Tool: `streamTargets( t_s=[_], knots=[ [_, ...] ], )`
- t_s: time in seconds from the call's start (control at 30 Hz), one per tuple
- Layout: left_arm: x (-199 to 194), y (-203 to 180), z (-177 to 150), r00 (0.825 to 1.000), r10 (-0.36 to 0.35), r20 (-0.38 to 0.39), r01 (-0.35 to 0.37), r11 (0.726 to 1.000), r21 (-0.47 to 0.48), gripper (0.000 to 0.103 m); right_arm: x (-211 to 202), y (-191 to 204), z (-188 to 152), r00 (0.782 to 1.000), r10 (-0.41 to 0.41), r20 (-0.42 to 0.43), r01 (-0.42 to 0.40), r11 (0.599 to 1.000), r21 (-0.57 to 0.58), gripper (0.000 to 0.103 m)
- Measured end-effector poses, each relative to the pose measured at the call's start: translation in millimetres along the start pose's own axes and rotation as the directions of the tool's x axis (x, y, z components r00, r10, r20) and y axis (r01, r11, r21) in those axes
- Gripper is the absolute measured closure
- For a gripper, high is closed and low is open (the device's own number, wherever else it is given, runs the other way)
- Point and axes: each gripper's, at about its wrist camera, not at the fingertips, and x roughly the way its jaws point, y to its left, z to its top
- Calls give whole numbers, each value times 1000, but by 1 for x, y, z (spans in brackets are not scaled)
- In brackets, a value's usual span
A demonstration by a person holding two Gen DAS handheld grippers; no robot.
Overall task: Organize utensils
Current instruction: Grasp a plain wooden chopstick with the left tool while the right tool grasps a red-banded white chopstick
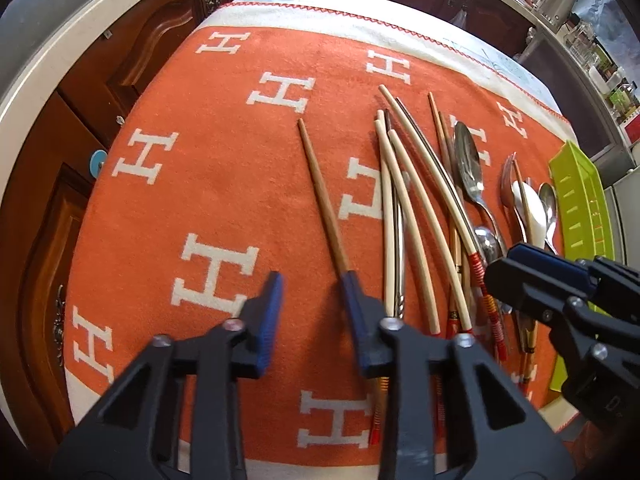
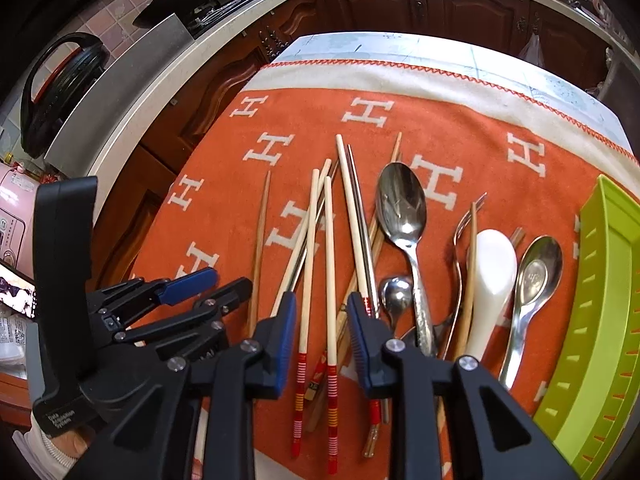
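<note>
— Any writing you could read?
— Only white "H" letters on the orange woven cloth (image 1: 240, 184).
— Claws?
— My left gripper (image 1: 312, 300) and right gripper (image 2: 320, 320) stood part-open, gripping nothing; the pale chopsticks and steel spoons (image 2: 360, 240) lay mid-frame.

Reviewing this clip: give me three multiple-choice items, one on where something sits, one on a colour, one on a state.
1. Where is the green tray relative to the utensils?
A. at their right
B. at their left
C. underneath them

2. What colour is the cloth under the utensils?
A. blue with stripes
B. orange with white H letters
C. plain grey

3. How does the white spoon stand?
A. inside the tray
B. gripped by a gripper
C. lying on the cloth among the metal cutlery

Key: 1 A, the tray borders the right edge of the pile; 2 B, white letters show on orange; 3 C, no fingers touch it.
</note>
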Motion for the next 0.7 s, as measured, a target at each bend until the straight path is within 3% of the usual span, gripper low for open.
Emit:
streamTargets(
  t_s=[0.07,0.3,0.47,0.6,0.7],
  knots=[
    [4,6,-2,999,8,-31,-8,1000,-7,92,-2,0,-2,1000,2,3,-2,1000,1,77],
    [1,25,-6,999,-33,-1,33,999,-32,92,-6,2,-6,1000,1,8,-1,1000,-2,78],
    [0,22,-8,1000,-14,-1,14,1000,-25,92,-6,2,-8,1000,8,5,-8,1000,1,78],
    [-6,29,-5,996,-85,-6,84,991,-105,92,-7,1,-9,1000,11,11,-11,1000,6,78],
    [-12,27,-1,995,-96,23,98,989,-113,92,-8,0,-9,1000,11,17,-11,1000,7,78]
  ],
)
